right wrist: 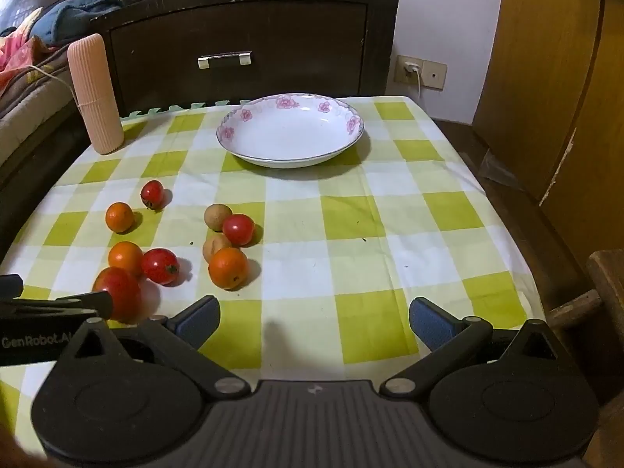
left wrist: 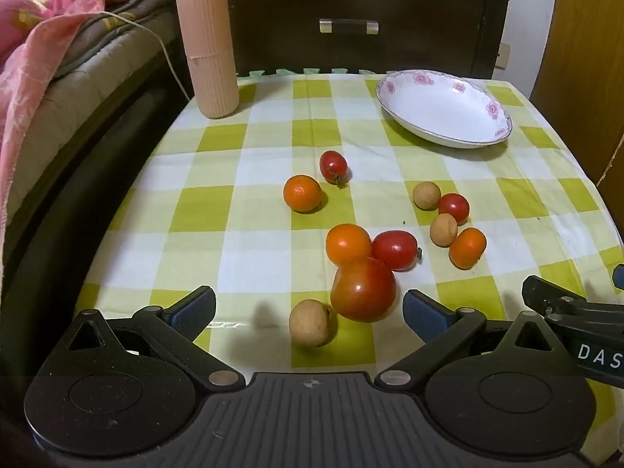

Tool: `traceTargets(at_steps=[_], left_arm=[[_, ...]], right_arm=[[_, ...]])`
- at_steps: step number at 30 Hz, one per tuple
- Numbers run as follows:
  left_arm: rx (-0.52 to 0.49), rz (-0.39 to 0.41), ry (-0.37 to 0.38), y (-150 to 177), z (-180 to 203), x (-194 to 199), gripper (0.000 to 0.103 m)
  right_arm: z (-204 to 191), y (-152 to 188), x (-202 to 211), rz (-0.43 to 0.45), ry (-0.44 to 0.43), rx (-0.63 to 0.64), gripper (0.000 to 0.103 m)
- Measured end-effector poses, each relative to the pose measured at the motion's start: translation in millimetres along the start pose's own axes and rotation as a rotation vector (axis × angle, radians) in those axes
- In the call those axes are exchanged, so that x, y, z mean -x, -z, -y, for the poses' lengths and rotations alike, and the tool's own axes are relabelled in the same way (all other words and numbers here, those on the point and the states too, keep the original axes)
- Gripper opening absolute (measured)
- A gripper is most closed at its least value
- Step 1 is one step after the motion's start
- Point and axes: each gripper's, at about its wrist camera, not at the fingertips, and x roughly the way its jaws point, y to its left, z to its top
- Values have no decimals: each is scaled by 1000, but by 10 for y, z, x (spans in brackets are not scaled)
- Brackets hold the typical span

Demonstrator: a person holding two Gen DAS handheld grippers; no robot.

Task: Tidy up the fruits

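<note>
Fruits lie loose on the checked tabletop: a large tomato touching an orange and a longan. The flowered plate sits well apart behind them. The left hand-held gripper is spread around the tomato; the right hand-held gripper is spread over bare cloth.

I see the counter under a green-and-white checked cloth. On it, a flowered white dish sits far back, a ribbed pink cylinder stands upright at the far left corner, and small tomatoes, oranges and tan longans lie scattered left of centre.
</note>
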Motion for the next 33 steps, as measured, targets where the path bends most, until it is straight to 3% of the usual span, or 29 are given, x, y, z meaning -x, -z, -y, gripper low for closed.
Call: traceTargets(at_steps=[33], left_arm=[[-4,-25,-6,-9,19,-5,103]], right_arm=[[-6,33,-27,-8,3,8,102]])
